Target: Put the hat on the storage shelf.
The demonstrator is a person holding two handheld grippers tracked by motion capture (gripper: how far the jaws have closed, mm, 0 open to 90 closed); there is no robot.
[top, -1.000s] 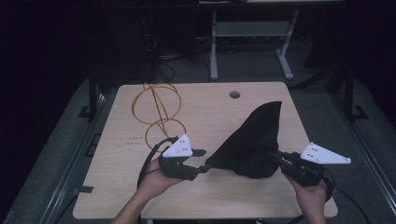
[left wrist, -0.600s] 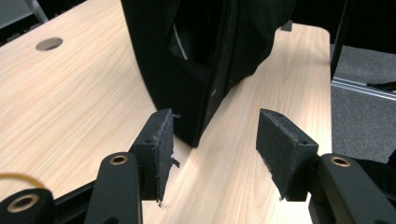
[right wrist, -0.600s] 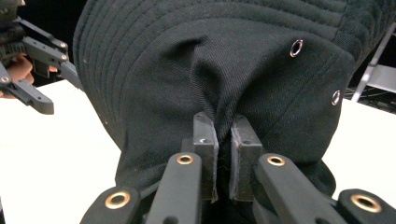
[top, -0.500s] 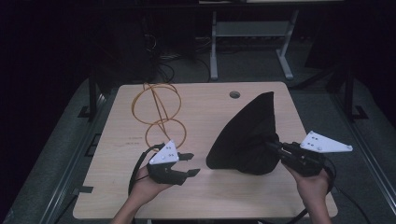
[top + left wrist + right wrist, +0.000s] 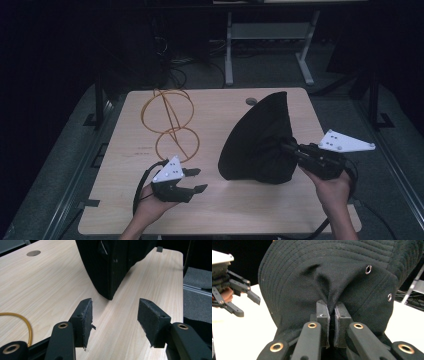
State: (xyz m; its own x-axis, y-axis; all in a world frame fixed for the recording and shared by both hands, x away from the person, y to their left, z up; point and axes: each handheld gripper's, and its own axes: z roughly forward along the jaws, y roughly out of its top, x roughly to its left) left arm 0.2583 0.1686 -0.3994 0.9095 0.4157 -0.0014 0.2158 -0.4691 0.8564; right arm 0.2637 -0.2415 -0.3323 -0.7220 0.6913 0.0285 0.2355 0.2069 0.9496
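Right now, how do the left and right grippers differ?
The left gripper has its jaws open with nothing between them; the right gripper is shut on the black fabric bucket hat. The left hovers apart from the hat; the right props it up. Both carry a pale three-cornered plate.

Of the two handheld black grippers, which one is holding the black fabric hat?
The right gripper: its jaws are shut on a fold of the black fabric hat. The left gripper is open, holding nothing.
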